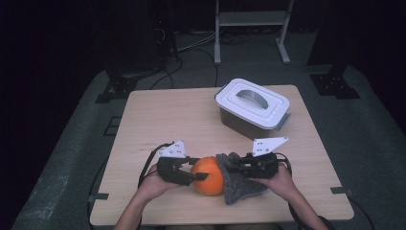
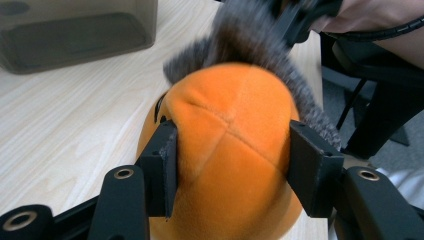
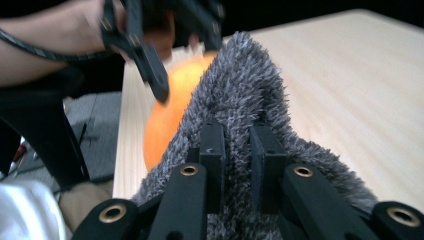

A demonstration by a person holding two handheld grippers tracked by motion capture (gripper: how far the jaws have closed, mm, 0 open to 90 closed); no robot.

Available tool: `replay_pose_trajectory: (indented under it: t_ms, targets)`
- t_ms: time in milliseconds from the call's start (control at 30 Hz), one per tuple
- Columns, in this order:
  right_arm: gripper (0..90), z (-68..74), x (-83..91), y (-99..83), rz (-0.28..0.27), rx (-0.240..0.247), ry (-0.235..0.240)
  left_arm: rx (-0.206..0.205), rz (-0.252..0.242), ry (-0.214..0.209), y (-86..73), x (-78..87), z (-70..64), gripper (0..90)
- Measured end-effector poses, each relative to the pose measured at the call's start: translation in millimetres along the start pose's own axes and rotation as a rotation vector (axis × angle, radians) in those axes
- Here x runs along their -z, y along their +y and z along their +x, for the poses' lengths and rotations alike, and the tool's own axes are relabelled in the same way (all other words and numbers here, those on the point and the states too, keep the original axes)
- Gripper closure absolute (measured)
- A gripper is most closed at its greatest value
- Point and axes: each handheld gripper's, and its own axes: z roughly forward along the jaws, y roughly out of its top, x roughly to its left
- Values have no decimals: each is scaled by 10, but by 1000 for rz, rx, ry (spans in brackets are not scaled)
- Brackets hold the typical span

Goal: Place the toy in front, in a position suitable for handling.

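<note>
1. In the high view the tabletop [image 1: 158,115] is evenly lit from above, while the surroundings and floor beyond fall to near black.
2. Shadows there are soft and short, and the white lid [image 1: 252,102] is bright without harsh glare.
3. In the left gripper view the orange ball [image 2: 230,145] is fairly sharp; the grey cloth [image 2: 250,40] behind it is smeared by motion blur.
4. In the right gripper view the far left hand-held gripper [image 3: 160,45] is blurred, and the near cloth fibres are crisp.

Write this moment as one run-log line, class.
left gripper: shut on orange plush ball | right gripper: shut on grey fuzzy cloth | cloth against ball | lidded box: untouched
</note>
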Motion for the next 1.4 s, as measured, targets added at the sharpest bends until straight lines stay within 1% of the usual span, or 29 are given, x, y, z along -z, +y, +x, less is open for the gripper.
replay_pose_trajectory:
  t_ms: [33, 67, 100, 167, 233, 267, 300, 333, 367, 400, 433, 467, 500, 567, 600, 633, 667, 733, 800, 867, 933, 967, 1033, 1133, 1200, 1233, 1267, 1333, 1400]
  targets:
    - [776, -16, -29, -33, 10, -2, 0, 3, 0, -5, -11, -7, 9, 441]
    - [776, -33, -44, -60, 7, -16, 8, 8, -7, -9, -21, -14, 20, 431]
    - [776, -46, -46, -73, 9, -23, 10, 22, -19, -16, -26, -18, 32, 398]
    - [775, -62, -30, -84, 17, -26, -2, 43, -42, -22, -23, -13, 61, 327]
    - [776, -82, -24, -115, 17, -34, -3, 52, -39, -3, -46, -29, 94, 218]
    - [775, -99, -20, -135, 21, -38, -6, 68, -32, -3, -72, -50, 112, 174]
    - [775, -114, -13, -148, 20, -48, -9, 84, -35, -14, -97, -69, 127, 161]
    - [774, -127, -6, -156, 18, -54, -9, 101, -33, -35, -127, -97, 147, 161]
    - [774, -140, -3, -163, 18, -58, -11, 106, -31, -48, -145, -118, 159, 162]
    - [774, -147, 0, -166, 20, -56, -13, 107, -39, -58, -154, -126, 162, 168]
    - [774, -149, 2, -168, 21, -57, -15, 95, -42, -64, -154, -124, 155, 218]
    - [774, -148, 10, -161, 26, -58, -15, 81, -40, -58, -152, -118, 149, 280]
    - [774, -144, 20, -151, 28, -56, -16, 77, -42, -52, -150, -112, 139, 327]
    - [777, -112, 56, -99, 3, -39, -28, 77, -40, -39, -142, -104, 128, 390]
    - [777, -98, 68, -76, -13, -34, -29, 75, -41, -33, -129, -107, 114, 404]
    - [778, -71, 83, -32, -42, -30, -23, 70, -41, -29, -121, -111, 106, 418]
    - [778, -52, 88, -5, -56, -22, -20, 65, -40, -26, -108, -117, 90, 424]
    - [778, 0, 76, 49, -60, 4, -16, 55, -37, -14, -84, -114, 70, 438]
    - [778, 8, 57, 40, -52, 12, -21, 59, -40, -2, -77, -92, 72, 449]
    - [777, -28, 59, 8, -39, -1, -32, 70, -51, 13, -75, -57, 87, 452]
    - [776, -66, 50, -35, -6, -10, -48, 73, -60, 27, -69, -16, 96, 453]
    - [776, -75, 48, -50, 1, -16, -53, 71, -64, 38, -61, 6, 94, 454]
    - [776, -55, 59, -28, -13, -13, -52, 66, -66, 45, -48, 19, 86, 454]
    - [775, 16, 82, 68, -69, 7, -33, 62, -67, 35, -30, -6, 61, 453]
    - [774, 42, 61, 91, -64, 23, -34, 58, -55, 29, -28, -40, 48, 448]
    - [774, 42, 43, 77, -52, 24, -34, 55, -44, 30, -35, -56, 47, 442]
    - [774, 34, 24, 52, -41, 19, -33, 61, -45, 24, -47, -67, 51, 434]
    - [774, 0, 9, 1, -37, -1, -20, 70, -47, 6, -61, -76, 66, 392]
    - [775, -22, 14, -21, -27, -4, -17, 85, -54, -7, -64, -82, 84, 290]
